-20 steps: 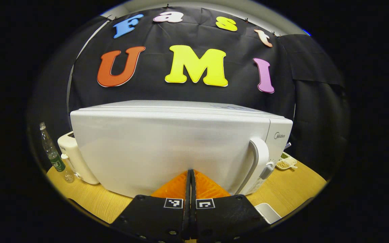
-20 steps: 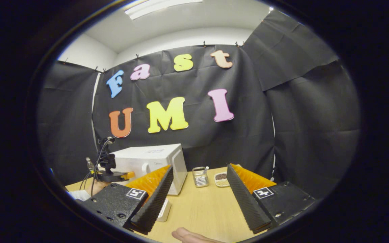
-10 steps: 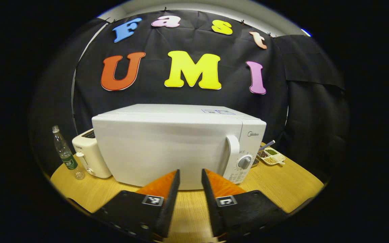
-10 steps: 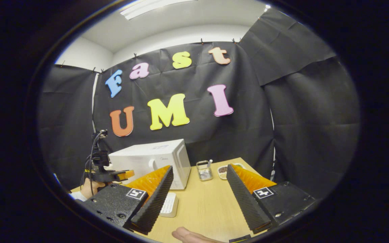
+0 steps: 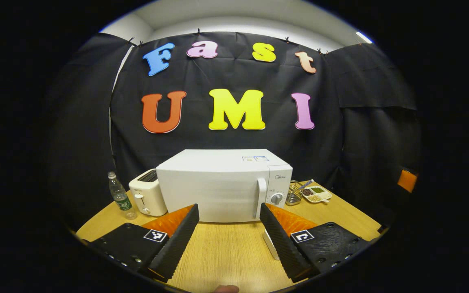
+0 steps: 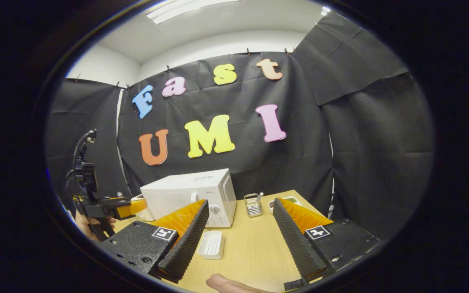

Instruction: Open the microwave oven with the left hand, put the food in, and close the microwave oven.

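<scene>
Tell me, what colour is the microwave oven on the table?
White all over, door and handle too; the microwave oven shows best in the left gripper view.

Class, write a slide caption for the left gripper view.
Open left gripper faces closed white microwave on wooden table.

The white tray (image 5: 270, 245) is half hidden behind the left tongs' (image 5: 228, 236) right finger. Contents of the divided dish (image 5: 316, 193) beyond are too small to tell.
</scene>
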Demonstrator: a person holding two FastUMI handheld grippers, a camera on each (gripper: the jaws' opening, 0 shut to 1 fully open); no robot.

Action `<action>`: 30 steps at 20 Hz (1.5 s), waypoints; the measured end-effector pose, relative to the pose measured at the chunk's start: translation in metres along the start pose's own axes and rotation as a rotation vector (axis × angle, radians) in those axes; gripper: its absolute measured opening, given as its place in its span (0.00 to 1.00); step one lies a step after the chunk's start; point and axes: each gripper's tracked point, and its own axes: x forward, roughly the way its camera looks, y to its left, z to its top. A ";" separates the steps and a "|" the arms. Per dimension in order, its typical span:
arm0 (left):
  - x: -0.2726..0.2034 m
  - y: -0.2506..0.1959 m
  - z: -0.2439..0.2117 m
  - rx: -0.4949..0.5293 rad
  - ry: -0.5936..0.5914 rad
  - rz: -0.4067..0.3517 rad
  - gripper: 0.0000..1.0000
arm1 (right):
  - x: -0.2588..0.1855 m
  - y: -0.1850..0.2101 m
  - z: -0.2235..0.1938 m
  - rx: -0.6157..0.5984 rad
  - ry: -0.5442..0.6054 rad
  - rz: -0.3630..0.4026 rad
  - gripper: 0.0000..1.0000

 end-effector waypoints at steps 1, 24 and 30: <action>-0.014 -0.001 0.007 0.006 -0.008 0.004 0.94 | -0.006 0.003 0.003 -0.007 -0.006 0.003 0.90; -0.244 0.027 0.043 0.008 -0.215 0.118 0.95 | -0.116 0.109 0.051 -0.166 -0.157 0.108 0.90; -0.248 0.013 0.045 0.031 -0.232 0.097 0.95 | -0.117 0.099 0.048 -0.165 -0.154 0.098 0.90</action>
